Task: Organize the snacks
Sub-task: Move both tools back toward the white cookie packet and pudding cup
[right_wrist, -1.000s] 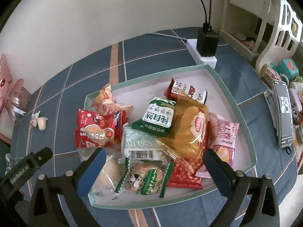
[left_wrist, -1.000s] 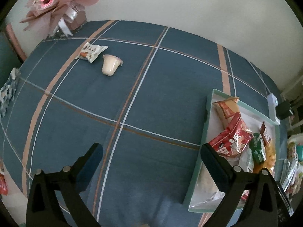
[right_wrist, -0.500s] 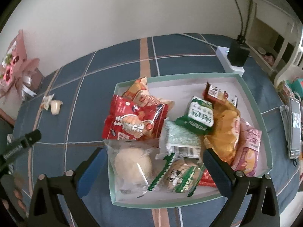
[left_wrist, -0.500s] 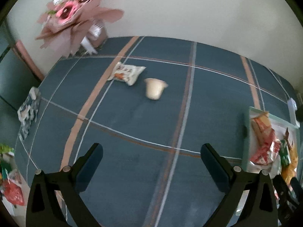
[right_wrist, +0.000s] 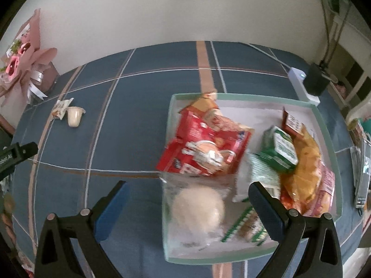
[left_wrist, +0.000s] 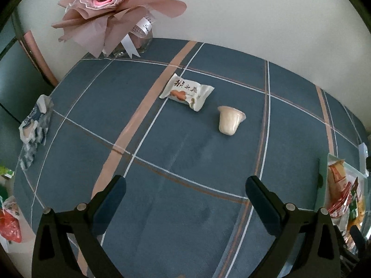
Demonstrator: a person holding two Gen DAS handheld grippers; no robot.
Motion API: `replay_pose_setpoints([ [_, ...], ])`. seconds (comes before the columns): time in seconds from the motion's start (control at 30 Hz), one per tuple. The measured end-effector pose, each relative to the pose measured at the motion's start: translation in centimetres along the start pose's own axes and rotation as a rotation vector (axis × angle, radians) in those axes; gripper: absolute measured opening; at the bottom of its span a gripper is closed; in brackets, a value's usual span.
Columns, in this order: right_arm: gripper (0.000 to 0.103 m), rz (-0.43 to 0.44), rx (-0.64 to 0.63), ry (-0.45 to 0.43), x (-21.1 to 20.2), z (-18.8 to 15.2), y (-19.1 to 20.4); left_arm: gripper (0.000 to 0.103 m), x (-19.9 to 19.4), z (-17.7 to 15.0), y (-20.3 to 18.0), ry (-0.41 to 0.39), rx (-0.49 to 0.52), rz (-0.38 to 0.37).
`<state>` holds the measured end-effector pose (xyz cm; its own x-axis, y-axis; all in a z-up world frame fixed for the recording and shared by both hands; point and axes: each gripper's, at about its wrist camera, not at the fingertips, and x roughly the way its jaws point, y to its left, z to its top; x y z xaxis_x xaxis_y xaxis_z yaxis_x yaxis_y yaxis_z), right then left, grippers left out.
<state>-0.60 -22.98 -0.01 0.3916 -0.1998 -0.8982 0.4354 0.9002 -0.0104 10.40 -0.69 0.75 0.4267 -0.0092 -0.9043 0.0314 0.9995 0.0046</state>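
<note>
Left gripper (left_wrist: 185,199) spread wide, empty, above the worktop (left_wrist: 162,220); jelly cup (left_wrist: 229,120) beside white packet (left_wrist: 186,92). Right gripper (right_wrist: 187,205) wide, empty, over the snack tray (right_wrist: 324,125).

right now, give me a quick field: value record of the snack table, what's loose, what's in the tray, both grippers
loose on cloth: white cookie packet, jelly cup lying on its side
tray: piled with snacks, red bag on top
left gripper: open, empty, facing the loose snacks
right gripper: open, empty, above tray's near corner
backdrop: pink bouquet
</note>
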Motion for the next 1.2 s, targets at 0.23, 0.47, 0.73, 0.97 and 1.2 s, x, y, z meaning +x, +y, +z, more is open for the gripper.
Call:
replay_pose_setpoints([
  [0.23, 0.103, 0.059, -0.012, -0.004, 0.9, 1.9, 3.6, 0.102, 1.2, 1.7, 2.2, -0.01, -0.017, -0.008],
  [0.47, 0.103, 0.082, -0.067, 0.002, 2.4, 2.9, 7.5, 0.102, 3.7, 2.8, 4.3, 0.024, -0.078, -0.039],
  [0.73, 0.103, 0.112, -0.1, 0.035, 5.2, 3.3, 10.6, 0.102, 6.2, 3.2, 4.7, 0.064, -0.091, -0.044],
  [0.97, 0.103, 0.112, -0.13, 0.037, 7.3, 4.3, 12.7, 0.102, 8.9, 3.5, 5.3, 0.088, -0.094, -0.022],
  [1.2, 0.103, 0.11, -0.17, 0.044, 8.8, 5.5, 14.7, 0.102, 11.0, 3.1, 6.8, 0.091, -0.137, -0.038],
])
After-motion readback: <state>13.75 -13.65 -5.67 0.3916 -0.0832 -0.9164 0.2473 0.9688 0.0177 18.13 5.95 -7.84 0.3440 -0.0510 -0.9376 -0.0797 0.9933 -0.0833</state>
